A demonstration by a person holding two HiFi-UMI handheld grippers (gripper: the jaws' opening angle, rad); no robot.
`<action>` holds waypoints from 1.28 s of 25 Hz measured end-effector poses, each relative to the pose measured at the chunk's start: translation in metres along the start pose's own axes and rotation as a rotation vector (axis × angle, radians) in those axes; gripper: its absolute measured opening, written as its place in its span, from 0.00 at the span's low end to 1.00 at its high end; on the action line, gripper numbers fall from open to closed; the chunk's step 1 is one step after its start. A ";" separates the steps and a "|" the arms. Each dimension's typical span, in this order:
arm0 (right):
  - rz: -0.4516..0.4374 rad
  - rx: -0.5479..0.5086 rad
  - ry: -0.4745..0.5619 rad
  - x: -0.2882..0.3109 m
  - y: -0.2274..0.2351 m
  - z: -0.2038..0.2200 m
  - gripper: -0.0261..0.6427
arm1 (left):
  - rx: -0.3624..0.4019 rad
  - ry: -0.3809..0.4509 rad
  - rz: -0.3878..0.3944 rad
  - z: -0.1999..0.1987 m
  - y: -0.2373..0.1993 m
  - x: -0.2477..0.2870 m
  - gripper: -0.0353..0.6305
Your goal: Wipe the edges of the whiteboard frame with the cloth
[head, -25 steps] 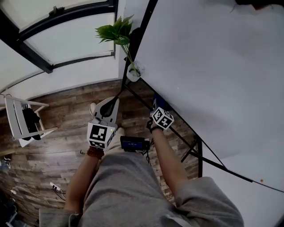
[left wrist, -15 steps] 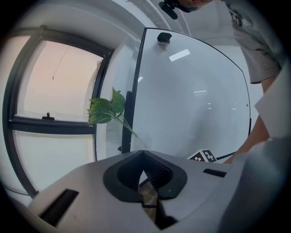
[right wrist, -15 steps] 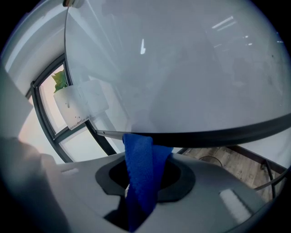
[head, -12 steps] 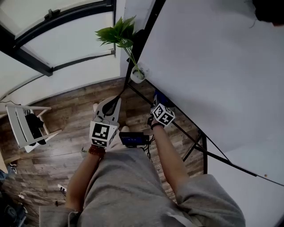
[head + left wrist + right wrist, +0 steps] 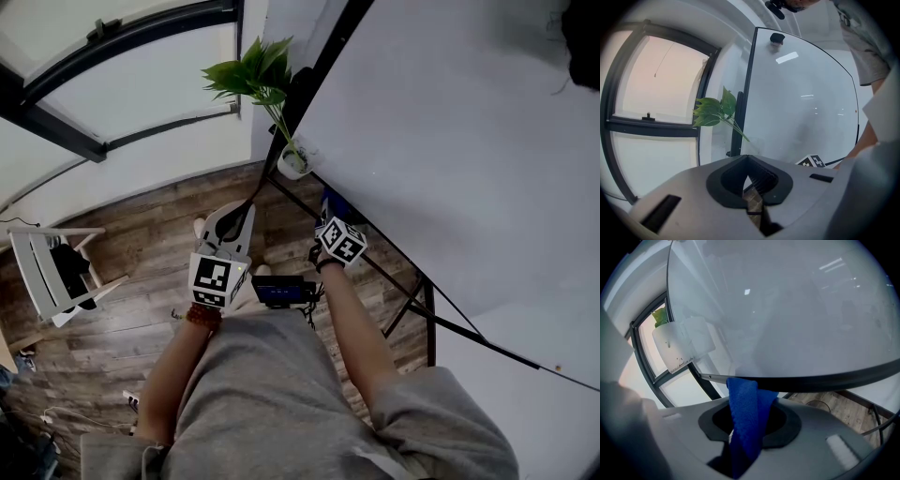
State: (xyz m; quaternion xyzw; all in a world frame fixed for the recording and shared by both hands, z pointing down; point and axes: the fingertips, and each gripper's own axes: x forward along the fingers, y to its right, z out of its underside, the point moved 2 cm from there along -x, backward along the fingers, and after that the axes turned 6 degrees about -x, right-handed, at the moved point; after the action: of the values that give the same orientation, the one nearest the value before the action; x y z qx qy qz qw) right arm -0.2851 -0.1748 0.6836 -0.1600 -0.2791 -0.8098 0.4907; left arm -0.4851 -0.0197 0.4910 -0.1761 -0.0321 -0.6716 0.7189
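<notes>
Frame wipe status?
Done: cannot tell, since no edge looks visibly cleaner than another. In hand: the right gripper is shut on the cloth, whose top meets the bottom edge of the frame. The left gripper is shut and empty. Left: probably the other edges.

The whiteboard (image 5: pixel 450 159) is a large white panel edged by a thin dark frame (image 5: pixel 825 376). The cloth (image 5: pixel 743 399) is bright blue, bunched into a narrow upright strip and pinched between the jaws of the right gripper (image 5: pixel 744 430). Its top end touches the frame's bottom edge, toward a corner.
</notes>
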 end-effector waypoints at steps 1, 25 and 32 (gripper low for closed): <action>0.002 -0.002 0.001 0.001 -0.001 -0.001 0.23 | -0.002 -0.002 -0.002 0.001 -0.002 0.000 0.07; -0.065 -0.054 0.021 0.023 -0.040 -0.004 0.23 | -0.009 -0.033 -0.061 0.007 -0.030 -0.013 0.07; -0.085 -0.065 0.023 0.032 -0.053 -0.005 0.23 | -0.014 -0.039 -0.076 0.009 -0.035 -0.018 0.07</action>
State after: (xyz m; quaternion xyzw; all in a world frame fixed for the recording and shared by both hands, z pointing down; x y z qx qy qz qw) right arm -0.3470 -0.1813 0.6809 -0.1546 -0.2536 -0.8402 0.4536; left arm -0.5194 -0.0014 0.5020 -0.1929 -0.0483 -0.6951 0.6908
